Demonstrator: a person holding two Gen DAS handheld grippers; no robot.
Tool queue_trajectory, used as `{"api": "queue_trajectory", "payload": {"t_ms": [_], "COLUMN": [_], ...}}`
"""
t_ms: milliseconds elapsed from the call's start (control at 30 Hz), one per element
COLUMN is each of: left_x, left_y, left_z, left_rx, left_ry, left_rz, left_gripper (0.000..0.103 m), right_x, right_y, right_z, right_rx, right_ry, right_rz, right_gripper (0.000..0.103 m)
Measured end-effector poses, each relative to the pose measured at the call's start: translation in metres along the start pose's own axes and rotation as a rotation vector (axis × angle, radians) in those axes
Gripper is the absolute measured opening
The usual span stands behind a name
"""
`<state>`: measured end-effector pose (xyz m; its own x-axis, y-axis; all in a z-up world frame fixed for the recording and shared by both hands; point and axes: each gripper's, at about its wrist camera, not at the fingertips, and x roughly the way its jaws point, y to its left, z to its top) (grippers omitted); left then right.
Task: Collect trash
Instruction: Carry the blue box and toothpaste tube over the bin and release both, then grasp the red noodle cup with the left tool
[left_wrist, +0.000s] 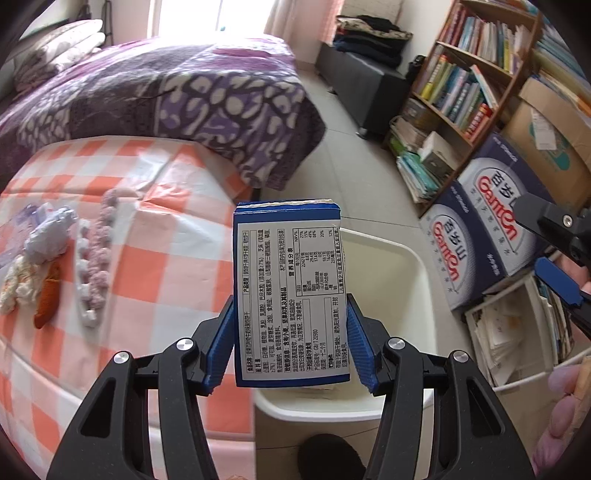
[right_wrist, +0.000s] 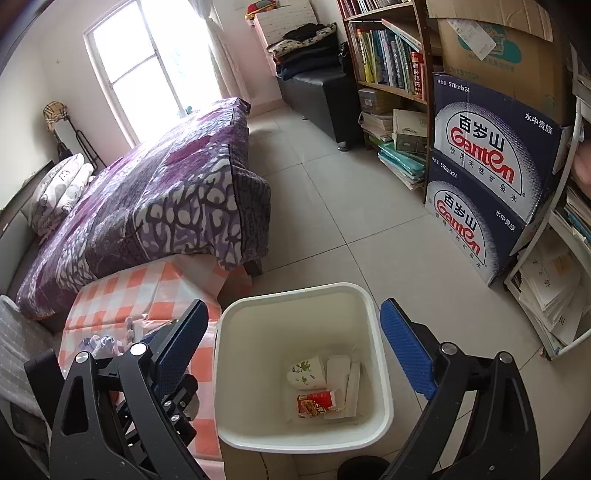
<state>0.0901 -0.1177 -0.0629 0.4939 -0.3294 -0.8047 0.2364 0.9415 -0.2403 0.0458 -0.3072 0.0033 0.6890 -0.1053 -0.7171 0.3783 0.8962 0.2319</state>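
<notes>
Blue carton: your left gripper (left_wrist: 291, 343) is clamped on a blue and white snack carton (left_wrist: 290, 291), one ribbed pad pressed to each long side.
Carton axis: its long axis runs straight away from you along the fingers, torn open end pointing forward, printed nutrition panel facing the left wrist camera.
Carton position: it hangs above the white bin (left_wrist: 413, 258), beside the checked table edge.
Hidden near you: the carton covers most of the bin's inside in the left wrist view; its underside cannot be seen.
Right claw: your right gripper (right_wrist: 295, 343) has its blue pads spread wide apart, nothing between them, above the bin (right_wrist: 384, 354).
Bin contents: a paper cup (right_wrist: 306, 373), a red wrapper (right_wrist: 316, 404) and flat white pieces lie at the bottom.
Table: the orange checked cloth (left_wrist: 155, 258) carries crumpled paper (left_wrist: 50, 232) and soft, fuzzy items, too blurred to name.
Cut off: only part of the table shows in the right wrist view, behind the left finger.
Farther: a purple bed (right_wrist: 147, 199), stacked water boxes (right_wrist: 491, 166) and a bookshelf (right_wrist: 388, 55).
</notes>
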Motion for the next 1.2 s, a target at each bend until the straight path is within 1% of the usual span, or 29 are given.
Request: {"api": "queue_trajectory", "payload": {"t_ms": [67,100,133,167,200,300,433,567,700,900,1067,1200], "left_x": [0.002,0.001,0.001,0.001,0.000,0.002,0.000,-0.006,-0.014,-0.026,-0.038,-0.050], "left_y": [-0.007,-0.010,-0.013,-0.016,-0.017,-0.016,-0.005,0.014,0.041,0.095,0.149,0.203], "left_z": [0.000,0.001,0.000,0.000,0.000,-0.001,-0.001,-0.003,-0.005,-0.006,-0.009,-0.013], "left_rx": [0.017,0.027,0.035,0.039,0.040,0.042,0.031,0.010,-0.018,-0.101,-0.171,-0.282], "left_ry": [-0.003,-0.012,-0.015,-0.022,-0.034,-0.021,-0.014,-0.013,-0.013,0.006,0.010,0.020], "left_rz": [-0.045,-0.072,-0.080,-0.077,-0.074,-0.071,-0.036,0.015,0.061,0.157,0.265,0.328], "left_gripper": [0.056,0.061,0.068,0.081,0.082,0.082,0.082,0.082,0.082,0.082,0.082,0.082], "right_x": [0.000,0.000,-0.001,-0.002,-0.002,-0.003,-0.003,-0.001,0.004,0.014,0.024,0.033], "right_y": [-0.002,-0.004,-0.005,-0.007,-0.007,-0.007,0.002,0.016,0.037,0.079,0.114,0.150], "right_z": [0.001,0.001,0.002,0.002,0.003,0.004,0.003,-0.001,-0.008,-0.023,-0.038,-0.053], "right_rx": [0.008,0.014,0.018,0.025,0.030,0.046,0.040,0.024,-0.005,-0.063,-0.114,-0.165], "right_ry": [0.000,0.000,-0.001,-0.004,-0.006,-0.004,0.002,0.010,0.036,0.075,0.121,0.157], "right_rz": [0.001,0.001,0.001,0.002,0.005,0.020,0.037,0.052,0.075,0.109,0.137,0.165], "right_gripper": [0.090,0.091,0.091,0.091,0.091,0.092,0.092,0.093,0.094,0.095,0.096,0.096]}}
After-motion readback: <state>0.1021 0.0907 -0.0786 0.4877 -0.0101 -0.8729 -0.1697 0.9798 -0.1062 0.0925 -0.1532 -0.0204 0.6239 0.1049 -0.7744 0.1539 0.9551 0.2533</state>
